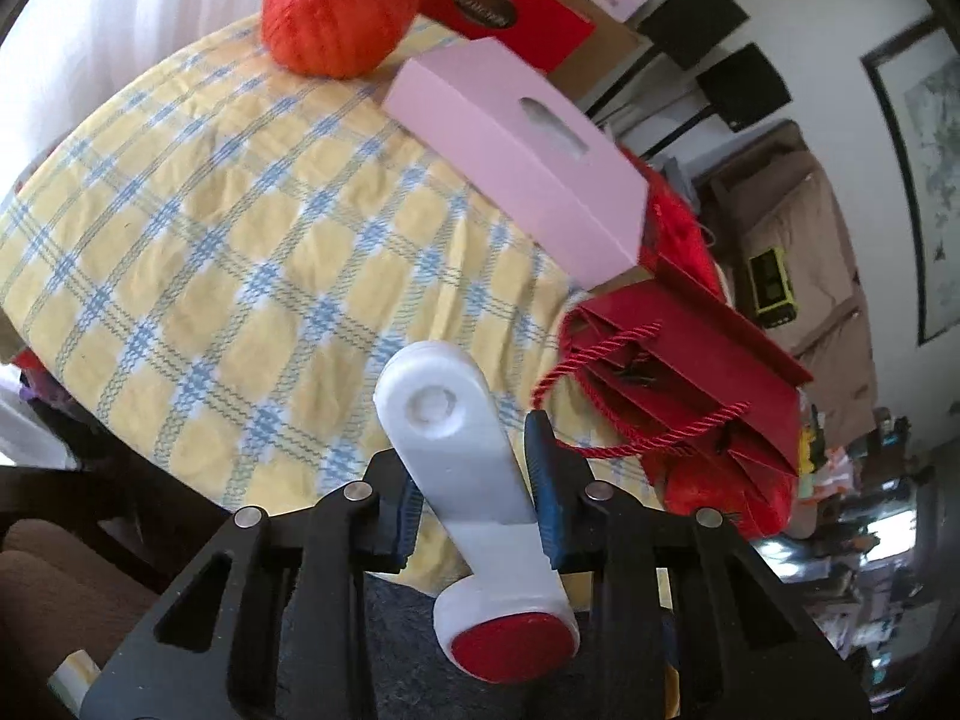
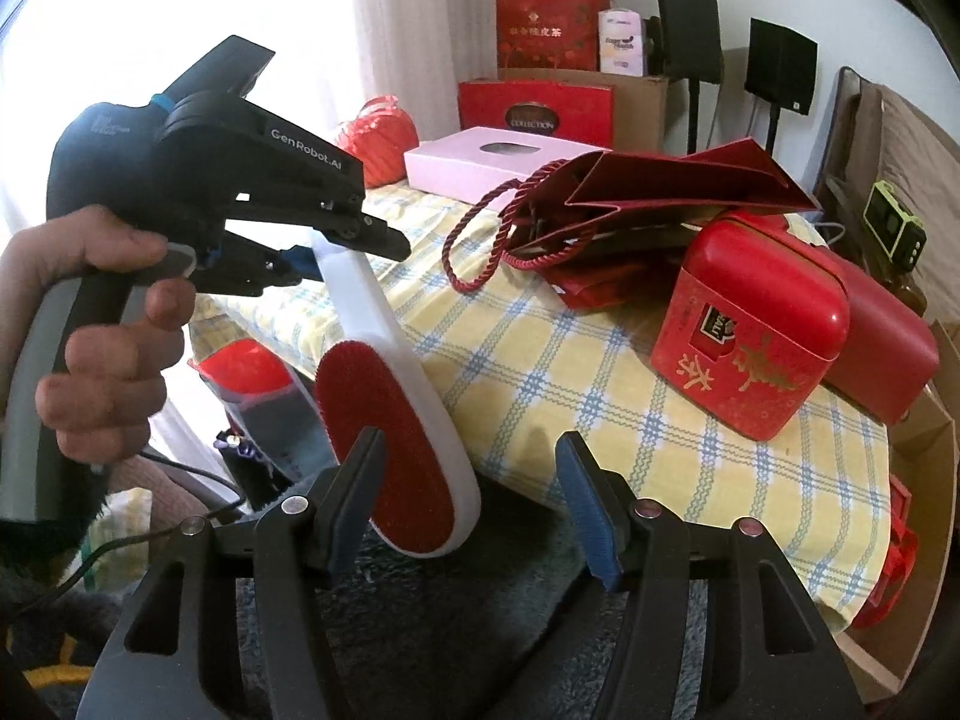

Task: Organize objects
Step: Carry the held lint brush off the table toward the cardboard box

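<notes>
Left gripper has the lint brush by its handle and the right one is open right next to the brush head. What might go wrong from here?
The left gripper pinches only the handle of the lint brush, so the heavy head may pivot or slip. The open right gripper sits against the brush head and may knock it. Swinging it over the table risks snagging the red gift bag cord.

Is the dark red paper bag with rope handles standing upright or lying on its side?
Lying on its side: the paper bag rests flat on the checked tablecloth, mouth and rope handles toward the table edge.
</notes>
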`<state>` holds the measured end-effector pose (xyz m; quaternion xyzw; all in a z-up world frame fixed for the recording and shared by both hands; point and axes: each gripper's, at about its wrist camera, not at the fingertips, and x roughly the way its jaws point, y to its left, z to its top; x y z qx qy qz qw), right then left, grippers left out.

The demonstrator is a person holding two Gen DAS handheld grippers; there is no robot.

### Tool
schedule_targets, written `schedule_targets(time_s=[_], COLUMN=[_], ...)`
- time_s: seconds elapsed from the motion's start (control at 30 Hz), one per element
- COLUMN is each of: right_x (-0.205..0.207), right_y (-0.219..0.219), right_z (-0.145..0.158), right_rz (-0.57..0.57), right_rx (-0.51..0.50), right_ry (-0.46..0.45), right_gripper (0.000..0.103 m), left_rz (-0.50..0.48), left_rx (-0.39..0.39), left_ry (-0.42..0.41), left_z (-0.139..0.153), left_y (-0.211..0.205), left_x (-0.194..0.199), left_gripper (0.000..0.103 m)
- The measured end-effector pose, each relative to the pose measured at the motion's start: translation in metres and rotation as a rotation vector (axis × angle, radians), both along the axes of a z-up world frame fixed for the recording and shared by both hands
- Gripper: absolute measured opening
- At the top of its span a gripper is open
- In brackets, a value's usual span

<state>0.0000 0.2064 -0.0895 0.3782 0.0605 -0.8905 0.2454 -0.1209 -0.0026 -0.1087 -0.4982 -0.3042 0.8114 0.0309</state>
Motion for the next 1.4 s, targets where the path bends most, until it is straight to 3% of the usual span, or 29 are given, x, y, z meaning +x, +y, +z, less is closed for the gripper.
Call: schedule_targets(time_s=[0.1,0.17,0.27,0.47,0.63,0.83,0.97,1.17,1.4], right_x=[0.001,0.002,0.002,0.024,0.032,0.022,0.011,0.018,0.028], right_y=[-0.001,-0.004,-0.014,-0.055,-0.074,-0.062,-0.051,-0.052,-0.044], right_z=[0.000,-0.002,-0.010,-0.022,-0.034,-0.035,-0.034,-0.026,0.005], right_rz=[-0.003,0.001,-0.037,0.050,0.108,0.094,0.097,0.095,0.087], right_rx=[0.008,0.030,0.150,0.345,0.421,0.346,0.234,0.227,0.168], right_ry=[0.008,0.014,0.042,0.150,0.181,0.116,0.041,0.086,0.155], right_gripper=[0.060,0.060,0.060,0.060,0.062,0.061,0.061,0.060,0.060], left_rz=[-0.008,-0.040,-0.052,-0.058,-0.079,-0.112,-0.114,-0.117,-0.128], left_rx=[0.013,-0.023,-0.052,-0.061,-0.092,-0.129,-0.132,-0.124,-0.133], left_ry=[0.012,0.012,0.012,0.007,0.010,0.016,0.018,0.044,0.132], left_z=[0.005,0.008,0.008,0.008,0.012,0.013,0.014,0.026,0.066], left_y=[0.009,0.017,0.021,0.022,0.024,0.026,0.026,0.027,0.033], left_x=[-0.003,-0.008,-0.009,-0.007,-0.005,-0.003,-0.001,0.002,0.012], left_gripper=[0.027,0.027,0.028,0.029,0.031,0.033,0.034,0.034,0.033])
